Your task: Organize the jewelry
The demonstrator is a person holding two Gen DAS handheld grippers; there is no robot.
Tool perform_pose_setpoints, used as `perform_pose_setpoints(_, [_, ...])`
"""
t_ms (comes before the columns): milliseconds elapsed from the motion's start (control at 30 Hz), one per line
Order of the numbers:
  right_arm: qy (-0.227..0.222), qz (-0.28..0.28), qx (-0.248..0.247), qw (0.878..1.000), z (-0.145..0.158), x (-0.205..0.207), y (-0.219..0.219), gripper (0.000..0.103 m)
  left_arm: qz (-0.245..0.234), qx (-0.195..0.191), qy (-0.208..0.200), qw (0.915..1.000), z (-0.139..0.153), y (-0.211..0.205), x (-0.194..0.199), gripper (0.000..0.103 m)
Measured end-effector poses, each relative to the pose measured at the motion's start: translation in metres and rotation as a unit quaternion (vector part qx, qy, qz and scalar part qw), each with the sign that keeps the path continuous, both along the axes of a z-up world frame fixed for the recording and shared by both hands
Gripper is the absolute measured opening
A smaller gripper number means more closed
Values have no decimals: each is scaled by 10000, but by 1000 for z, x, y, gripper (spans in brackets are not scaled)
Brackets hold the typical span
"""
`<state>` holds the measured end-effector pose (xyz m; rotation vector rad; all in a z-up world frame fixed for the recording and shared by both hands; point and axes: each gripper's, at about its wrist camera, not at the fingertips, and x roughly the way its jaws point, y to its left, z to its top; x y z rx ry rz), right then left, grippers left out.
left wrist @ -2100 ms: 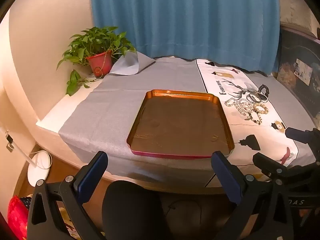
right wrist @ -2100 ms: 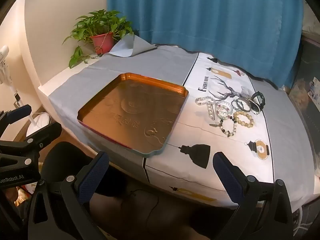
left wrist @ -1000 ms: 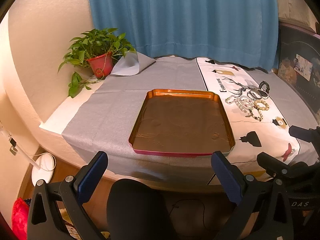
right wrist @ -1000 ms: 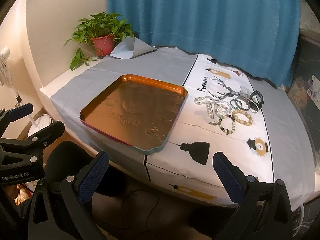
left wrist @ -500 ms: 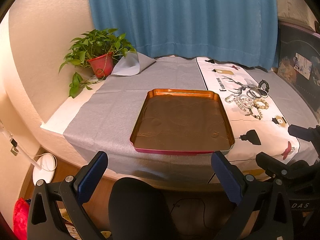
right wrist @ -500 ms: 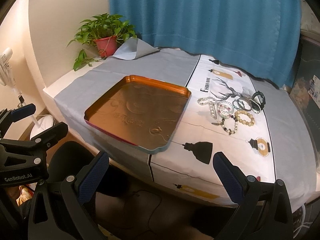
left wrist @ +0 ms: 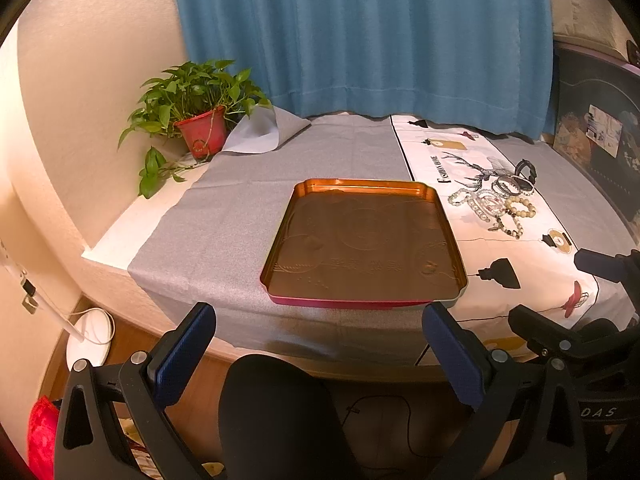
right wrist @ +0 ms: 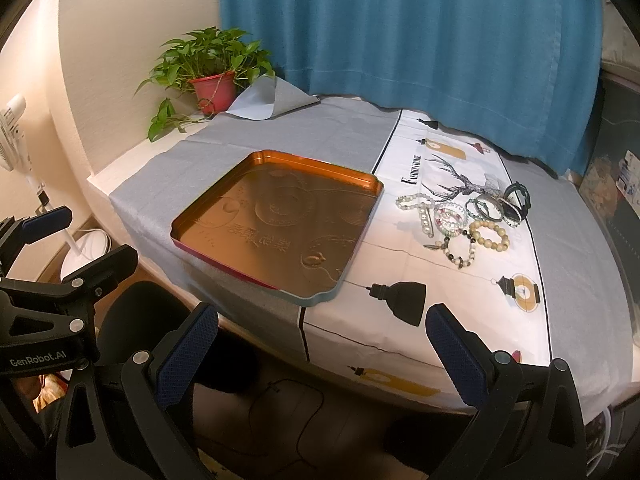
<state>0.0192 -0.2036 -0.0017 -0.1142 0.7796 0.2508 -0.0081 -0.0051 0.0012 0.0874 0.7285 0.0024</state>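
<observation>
Nothing of the sorting is done yet, judging by the bare tray. Nearest, the left gripper (left wrist: pixel 320 356) and right gripper (right wrist: pixel 324 354) both hang off the worktop's (right wrist: pixel 336 128) near edge, fingers spread wide and holding nothing. Beyond them the orange tray (right wrist: pixel 362 240) lies flat, its long axis running near to far. Farther right, the bracelets (right wrist: pixel 468 220) sit clustered on the white printed cloth (right wrist: pixel 408 308), all waiting to be moved.

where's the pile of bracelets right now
The bracelets lie on the white printed cloth, right of the orange tray, near the deer print.
</observation>
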Motion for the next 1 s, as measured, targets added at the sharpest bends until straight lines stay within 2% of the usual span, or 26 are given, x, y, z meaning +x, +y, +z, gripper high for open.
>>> perform_pose_setpoints(1000, [4,20,11,10000,-2,-5,5,103,3,34,1,10000,0,-2,-1,103])
